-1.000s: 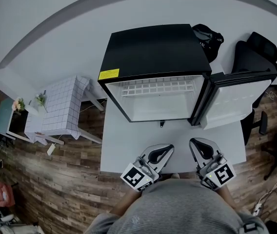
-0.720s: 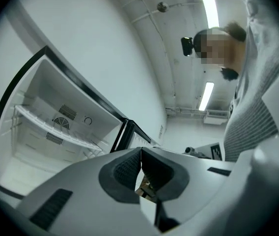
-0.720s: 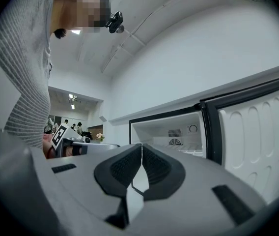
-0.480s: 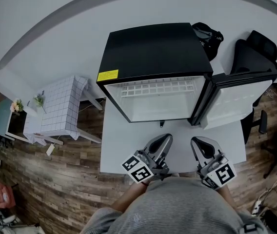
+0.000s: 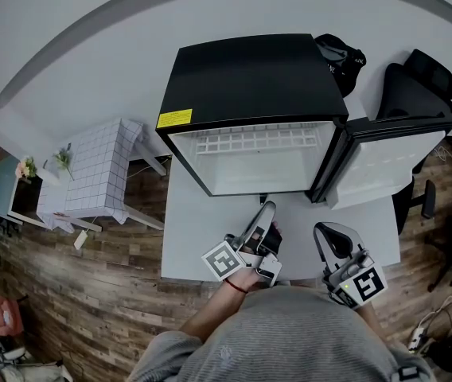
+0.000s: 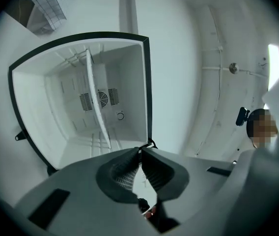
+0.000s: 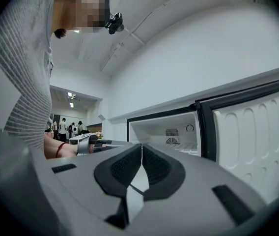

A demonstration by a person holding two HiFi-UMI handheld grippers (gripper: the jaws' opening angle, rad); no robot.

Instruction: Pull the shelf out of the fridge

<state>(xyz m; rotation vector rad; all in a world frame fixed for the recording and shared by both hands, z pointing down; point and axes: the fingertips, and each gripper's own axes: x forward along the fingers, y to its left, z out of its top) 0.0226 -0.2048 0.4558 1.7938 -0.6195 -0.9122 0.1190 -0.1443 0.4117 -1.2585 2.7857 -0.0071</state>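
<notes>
The white wire shelf [image 5: 254, 140] sits high inside the open black mini fridge [image 5: 250, 78], its long axis running side to side across the opening. It lies straight ahead of the left hand-held gripper [image 5: 267, 207], which is rolled on edge over the white surface [image 5: 194, 237], jaws together and empty. The right hand-held gripper [image 5: 327, 233], also closed on nothing, is farther back, so of the 2 the left is nearer.

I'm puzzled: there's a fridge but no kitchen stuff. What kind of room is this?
Probably an office or workroom: a black mini fridge stands open on a white table, with a black office chair beside it.
</notes>
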